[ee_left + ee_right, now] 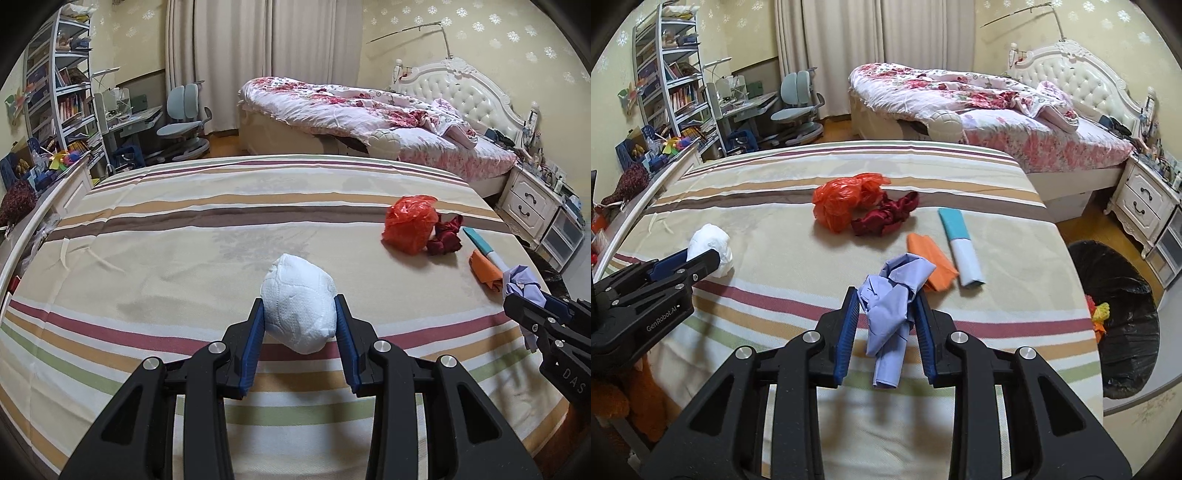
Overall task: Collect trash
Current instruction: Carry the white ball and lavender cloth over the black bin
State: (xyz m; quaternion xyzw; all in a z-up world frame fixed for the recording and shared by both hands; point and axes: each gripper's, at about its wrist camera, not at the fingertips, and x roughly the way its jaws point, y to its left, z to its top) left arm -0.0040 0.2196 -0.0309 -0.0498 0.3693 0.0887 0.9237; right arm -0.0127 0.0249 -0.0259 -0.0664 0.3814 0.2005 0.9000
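My left gripper [300,309] is shut on a crumpled white tissue wad [299,301], held just above the striped bed cover [184,236]. My right gripper [886,299] is shut on a crumpled lilac paper [890,295] that hangs down between its fingers. In the right wrist view the left gripper [701,254] with the white wad [709,240] is at the left. On the cover lie an orange plastic bag [842,199], a dark red crumpled cloth [886,216], an orange folded paper [929,258] and a teal-and-white packet [960,247].
A bin lined with a black bag [1115,295] stands on the floor right of the bed, with colourful scraps inside. A second bed [979,110], white nightstand [1145,206], desk chair [798,107] and bookshelf [672,81] lie beyond.
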